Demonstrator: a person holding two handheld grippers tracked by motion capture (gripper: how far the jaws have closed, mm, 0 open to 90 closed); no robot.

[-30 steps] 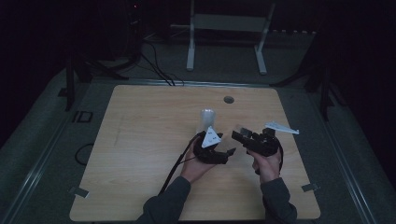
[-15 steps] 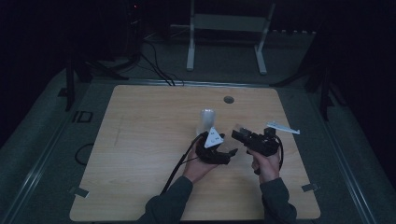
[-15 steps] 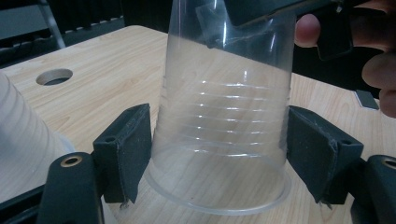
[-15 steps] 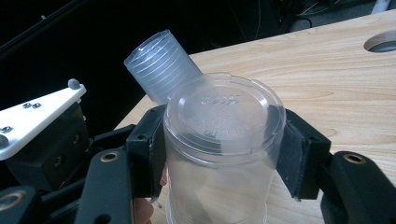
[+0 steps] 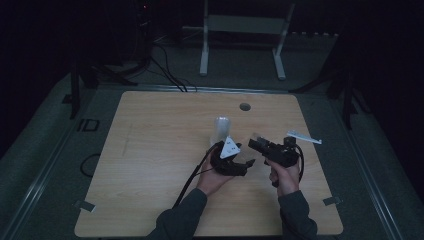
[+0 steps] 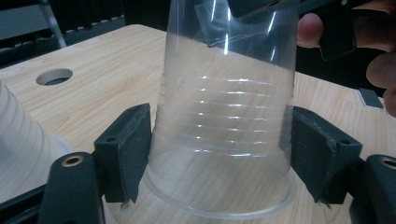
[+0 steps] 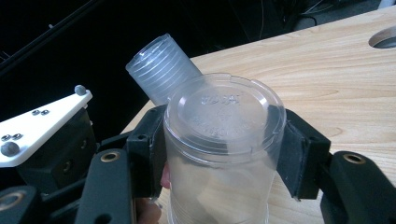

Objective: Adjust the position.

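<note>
On a wooden table [image 5: 150, 150] in a dark room, a clear plastic cup [image 6: 224, 116] stands upside down near the middle. The left gripper [image 6: 219, 158], its jaws just closing, clasps the cup by its rim; the right gripper [image 7: 219, 154] is clamped on its upturned base. A stack of cups [image 5: 220, 129] stands just beside.

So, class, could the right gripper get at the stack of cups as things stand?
Probably not: the right gripper is shut on the upturned clear cup, so its jaws are occupied. The stack of cups stands close behind, with nothing between.
</note>
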